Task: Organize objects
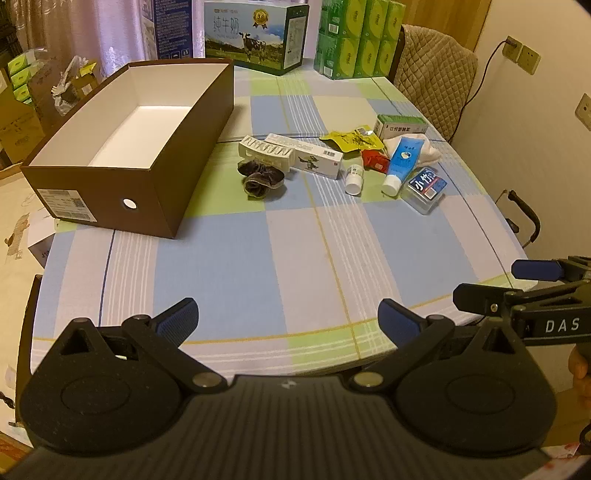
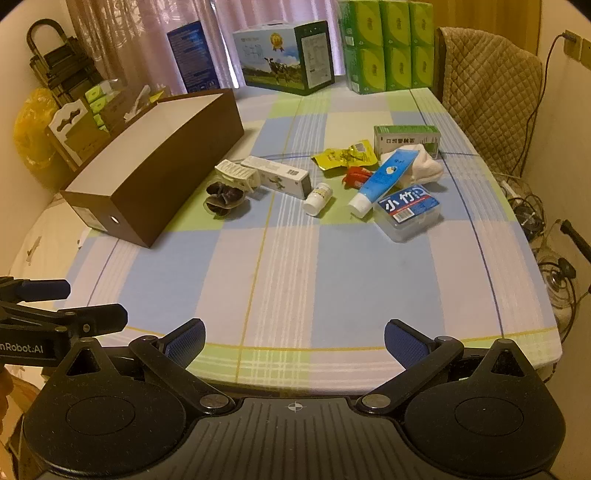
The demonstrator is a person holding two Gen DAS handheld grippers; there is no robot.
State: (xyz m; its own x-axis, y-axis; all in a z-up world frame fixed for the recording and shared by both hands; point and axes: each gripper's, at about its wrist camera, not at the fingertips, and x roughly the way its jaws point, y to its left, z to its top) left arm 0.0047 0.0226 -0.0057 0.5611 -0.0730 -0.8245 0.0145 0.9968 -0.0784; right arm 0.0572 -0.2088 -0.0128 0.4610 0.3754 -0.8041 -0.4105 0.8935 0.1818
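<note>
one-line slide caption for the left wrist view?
Open left gripper faces an empty brown box and scattered toiletries, including a blue tube, on a checked tablecloth.

Ahead and to the left of the left claw [image 1: 287,320], an open box [image 1: 110,162] stands on the worktop [image 1: 295,258]. To its right lie a hair clip [image 1: 266,153] on a scrunchie [image 1: 260,181], a carton [image 1: 314,160], a small bottle [image 1: 354,179], a tube [image 1: 400,162] and a clear case [image 1: 424,190], far ahead of the right claw [image 2: 294,343]. Behind them all, a milk carton [image 1: 255,35] stands left of stacked tissue packs [image 1: 358,40] along the far edge.
</note>
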